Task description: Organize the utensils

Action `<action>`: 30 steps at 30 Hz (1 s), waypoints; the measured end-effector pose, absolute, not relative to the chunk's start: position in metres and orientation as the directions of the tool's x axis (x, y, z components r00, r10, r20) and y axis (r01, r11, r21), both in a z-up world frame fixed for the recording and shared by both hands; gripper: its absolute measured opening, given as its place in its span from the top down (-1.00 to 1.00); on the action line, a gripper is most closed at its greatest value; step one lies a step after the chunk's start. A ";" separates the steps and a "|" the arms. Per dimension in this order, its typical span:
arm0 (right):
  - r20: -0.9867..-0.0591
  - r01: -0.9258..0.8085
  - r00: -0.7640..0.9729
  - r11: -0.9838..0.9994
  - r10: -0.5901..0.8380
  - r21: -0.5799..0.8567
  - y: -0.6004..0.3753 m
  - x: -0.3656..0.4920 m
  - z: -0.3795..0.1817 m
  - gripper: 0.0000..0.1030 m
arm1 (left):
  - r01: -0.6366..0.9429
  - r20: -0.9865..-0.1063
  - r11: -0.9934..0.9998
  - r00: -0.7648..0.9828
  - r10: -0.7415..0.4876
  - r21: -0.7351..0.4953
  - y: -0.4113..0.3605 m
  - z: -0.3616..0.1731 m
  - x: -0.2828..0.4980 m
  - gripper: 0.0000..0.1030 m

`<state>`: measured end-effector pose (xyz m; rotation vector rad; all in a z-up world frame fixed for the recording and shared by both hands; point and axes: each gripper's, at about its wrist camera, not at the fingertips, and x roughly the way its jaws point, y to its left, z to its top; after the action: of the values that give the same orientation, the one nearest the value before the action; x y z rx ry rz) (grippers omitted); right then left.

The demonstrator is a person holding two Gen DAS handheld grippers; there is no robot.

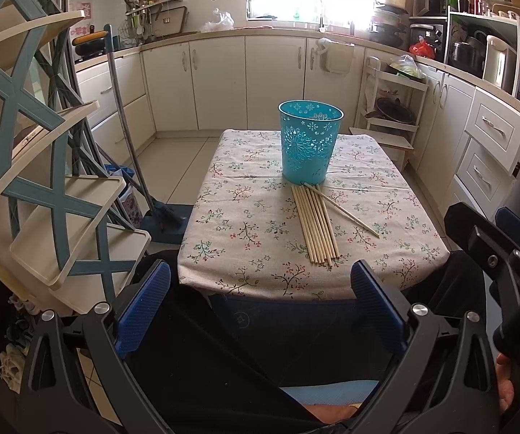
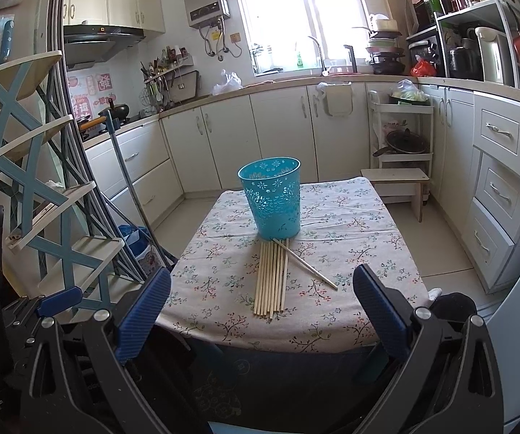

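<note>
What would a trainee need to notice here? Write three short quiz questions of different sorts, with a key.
1. True or false: the sticks stand inside the cup.
2. Multiple choice: the one stick lying apart from the neat bundle is A) crossed over it at an angle, B) inside the cup, C) held by the right gripper.
3. Fill in: the left gripper is ____, holding nothing.

Key
1. False: they lie flat on the table, in front of the cup.
2. A.
3. Open.
</note>
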<state>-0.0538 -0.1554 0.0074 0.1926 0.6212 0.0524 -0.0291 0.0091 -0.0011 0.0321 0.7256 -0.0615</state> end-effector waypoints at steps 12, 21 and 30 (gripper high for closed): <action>-0.576 0.007 0.811 0.981 0.108 0.193 -0.152 -0.054 0.005 -0.88 | 0.068 -0.668 0.998 0.743 -0.044 0.010 0.007 -0.003 -0.028 -0.87; -0.593 -0.008 0.795 0.979 0.130 0.204 -0.160 -0.040 -0.001 -0.88 | 0.070 -0.707 0.998 0.706 -0.048 0.002 0.007 -0.015 -0.004 -0.87; -0.692 -0.066 0.708 0.988 0.144 0.139 -0.173 0.029 -0.040 -0.73 | 0.050 -0.760 0.999 0.649 -0.044 -0.014 0.014 -0.040 0.047 -0.87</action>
<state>0.0295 -0.1733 -0.0396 0.1066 0.7761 0.1168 0.0467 0.0138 -0.0398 0.0084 0.8634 -0.0535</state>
